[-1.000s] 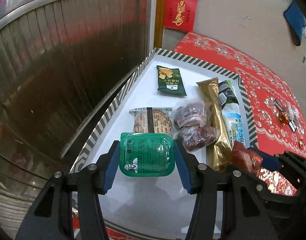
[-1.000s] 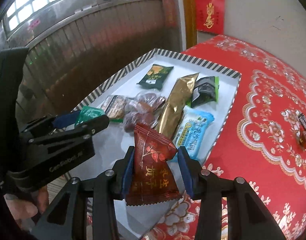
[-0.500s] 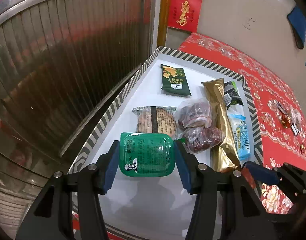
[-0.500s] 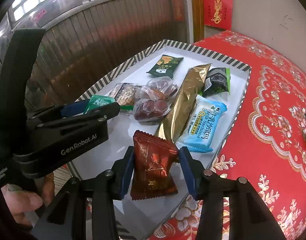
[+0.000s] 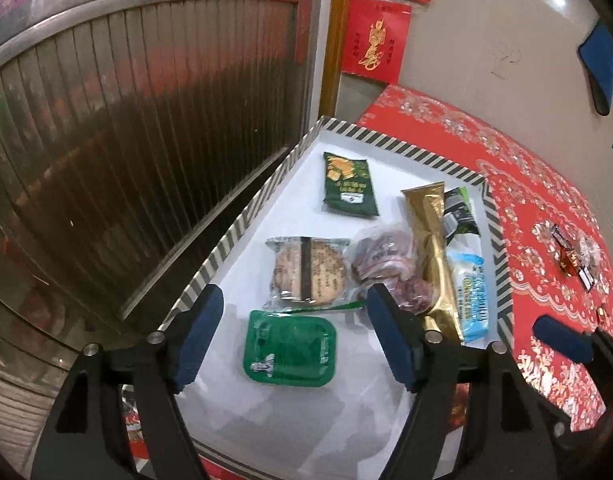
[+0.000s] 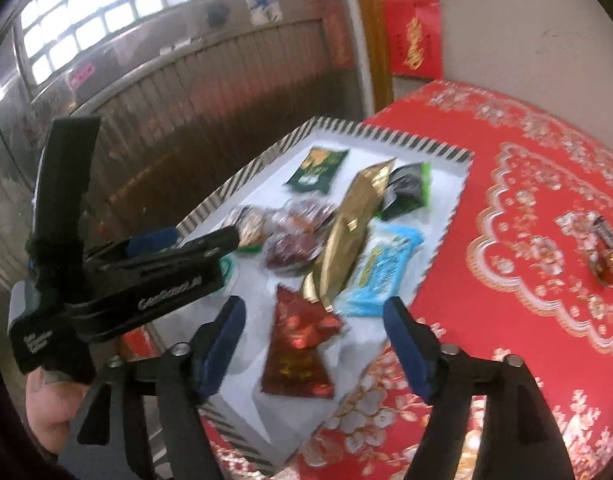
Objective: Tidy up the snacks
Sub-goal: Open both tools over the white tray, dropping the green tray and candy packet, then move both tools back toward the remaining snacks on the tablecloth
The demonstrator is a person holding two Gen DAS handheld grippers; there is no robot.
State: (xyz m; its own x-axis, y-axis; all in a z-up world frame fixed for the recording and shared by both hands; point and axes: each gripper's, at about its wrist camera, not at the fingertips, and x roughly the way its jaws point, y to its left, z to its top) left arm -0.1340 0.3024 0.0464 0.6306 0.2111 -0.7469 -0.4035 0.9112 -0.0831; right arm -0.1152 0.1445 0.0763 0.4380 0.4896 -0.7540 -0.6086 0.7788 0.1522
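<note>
With both snacks down in the tray (image 5: 234, 236), release step looks complete.
Left gripper (image 5: 292, 330) wide, green sauce cup (image 5: 289, 353) near front-left corner; right gripper (image 6: 313, 346) wide, red packet (image 6: 300, 350) at front edge. Next: candies (image 6: 606, 254) on tablecloth (image 6: 526, 208).

The tray (image 5: 242, 220) floor is bare white at its near end, around the green tub (image 5: 289, 347) and the red packet (image 6: 300, 350), and along the left rim up to the far corner. The middle and right side are crowded: cracker pack (image 5: 306, 270), clear bags (image 5: 380, 256), gold bar (image 5: 434, 256) and blue pack (image 5: 468, 288) lie touching or overlapping (no gap between them). The left gripper (image 6: 178, 254) juts over the tray's left edge. The red cloth (image 6: 526, 280) right of the tray lies mostly open, with a few candies (image 6: 606, 258) farther out.
</note>
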